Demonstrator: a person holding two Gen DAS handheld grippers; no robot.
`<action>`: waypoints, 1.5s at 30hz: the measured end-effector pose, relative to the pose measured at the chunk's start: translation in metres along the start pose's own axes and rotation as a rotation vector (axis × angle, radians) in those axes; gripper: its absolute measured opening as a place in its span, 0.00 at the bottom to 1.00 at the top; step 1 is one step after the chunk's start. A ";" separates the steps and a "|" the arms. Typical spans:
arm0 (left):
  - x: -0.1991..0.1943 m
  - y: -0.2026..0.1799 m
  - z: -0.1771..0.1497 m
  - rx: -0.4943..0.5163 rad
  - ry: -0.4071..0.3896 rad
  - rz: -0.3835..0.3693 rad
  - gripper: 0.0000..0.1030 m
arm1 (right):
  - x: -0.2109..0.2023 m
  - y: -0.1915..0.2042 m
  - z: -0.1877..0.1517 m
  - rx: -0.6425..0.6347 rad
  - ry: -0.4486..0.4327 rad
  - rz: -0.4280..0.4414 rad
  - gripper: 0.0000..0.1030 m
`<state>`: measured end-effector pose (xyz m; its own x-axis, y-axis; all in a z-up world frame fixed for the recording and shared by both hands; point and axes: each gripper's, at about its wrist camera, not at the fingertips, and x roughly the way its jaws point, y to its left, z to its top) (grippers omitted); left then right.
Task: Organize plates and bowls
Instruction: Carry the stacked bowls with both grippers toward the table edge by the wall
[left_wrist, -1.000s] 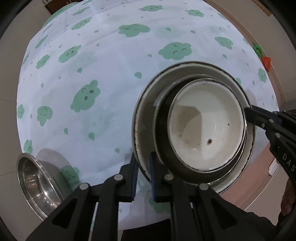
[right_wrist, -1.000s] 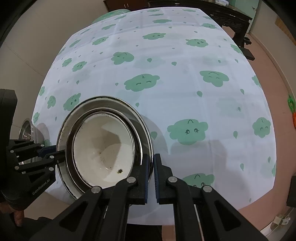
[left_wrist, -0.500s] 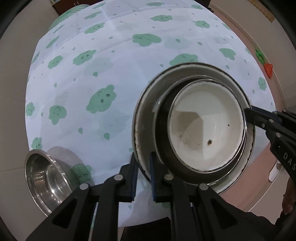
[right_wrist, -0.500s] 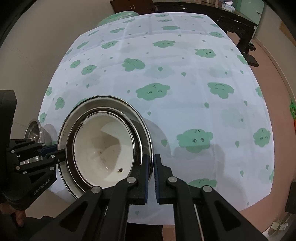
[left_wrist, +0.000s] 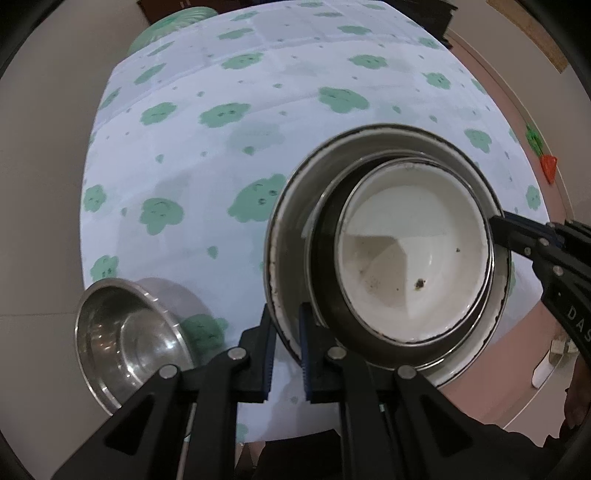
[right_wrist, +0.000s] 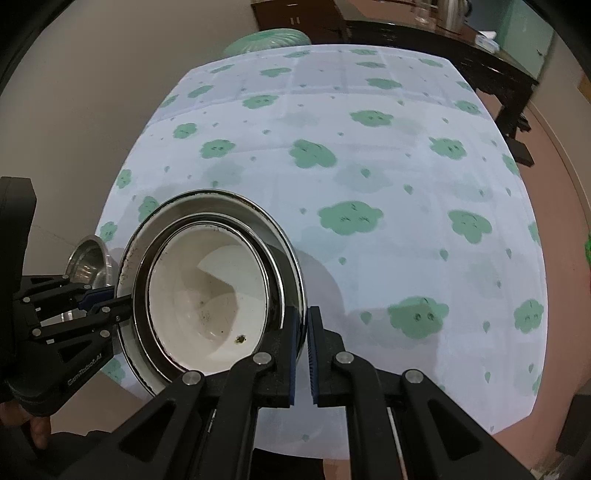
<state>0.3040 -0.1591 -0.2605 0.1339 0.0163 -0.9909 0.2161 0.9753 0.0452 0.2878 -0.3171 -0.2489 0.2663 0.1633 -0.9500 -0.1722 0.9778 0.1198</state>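
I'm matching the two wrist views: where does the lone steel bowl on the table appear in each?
Left wrist: steel bowl sits lower left, large, beside the left tool's fingers.
Right wrist: steel bowl sits small at the left edge.
Shared landmark: the white bowl atop the held stack.

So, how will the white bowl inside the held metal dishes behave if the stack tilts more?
The white bowl sits loose in smooth steel dishes, so it probably slides. It looks like enamel, likely rigid but chippable. Only the outer rim is clamped by both grippers.
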 end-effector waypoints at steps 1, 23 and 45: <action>-0.004 0.005 -0.001 -0.010 -0.008 0.003 0.08 | -0.001 0.003 0.002 -0.007 -0.003 0.002 0.06; -0.023 0.099 -0.037 -0.238 -0.024 0.064 0.07 | 0.004 0.104 0.042 -0.244 -0.003 0.090 0.07; -0.037 0.146 -0.059 -0.340 -0.043 0.087 0.07 | 0.003 0.161 0.055 -0.347 -0.016 0.124 0.07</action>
<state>0.2733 -0.0046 -0.2249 0.1793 0.1002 -0.9787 -0.1318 0.9883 0.0770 0.3129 -0.1524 -0.2163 0.2374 0.2829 -0.9293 -0.5151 0.8477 0.1265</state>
